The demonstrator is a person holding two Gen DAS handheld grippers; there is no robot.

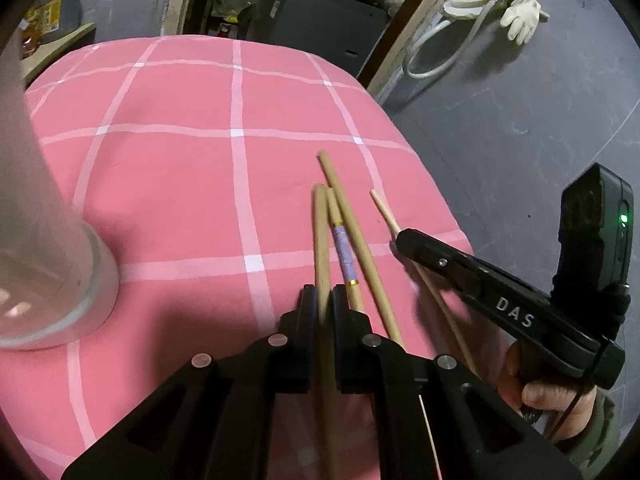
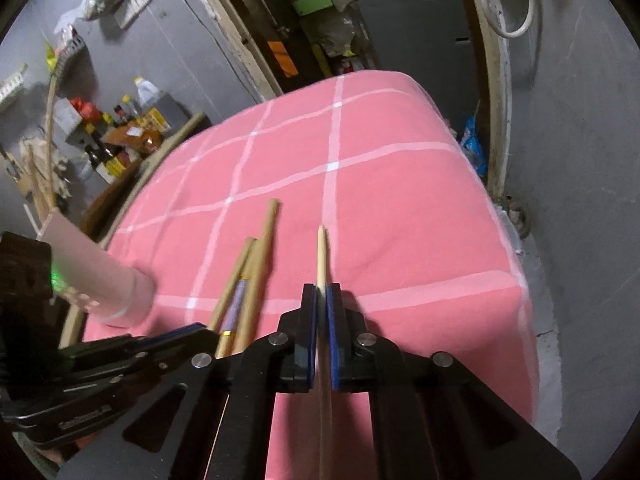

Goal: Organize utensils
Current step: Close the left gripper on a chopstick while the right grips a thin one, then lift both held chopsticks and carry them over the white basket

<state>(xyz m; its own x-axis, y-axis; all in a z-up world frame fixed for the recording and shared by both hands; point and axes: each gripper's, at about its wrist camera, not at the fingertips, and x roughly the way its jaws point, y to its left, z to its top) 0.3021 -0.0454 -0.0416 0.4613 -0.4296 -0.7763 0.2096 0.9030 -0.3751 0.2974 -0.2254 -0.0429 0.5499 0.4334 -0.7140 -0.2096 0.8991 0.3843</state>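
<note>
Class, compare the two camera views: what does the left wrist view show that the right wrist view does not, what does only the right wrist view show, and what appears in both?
Only the left wrist view: a pale work glove on the grey floor, and the hand holding the right gripper.

Only the right wrist view: a shelf of bottles by the wall.

Both views: the pink checked cloth, the frosted glass, each gripper shut on one chopstick, left gripper on a thick one, right on a thin one, and a purple-banded chopstick.
</note>
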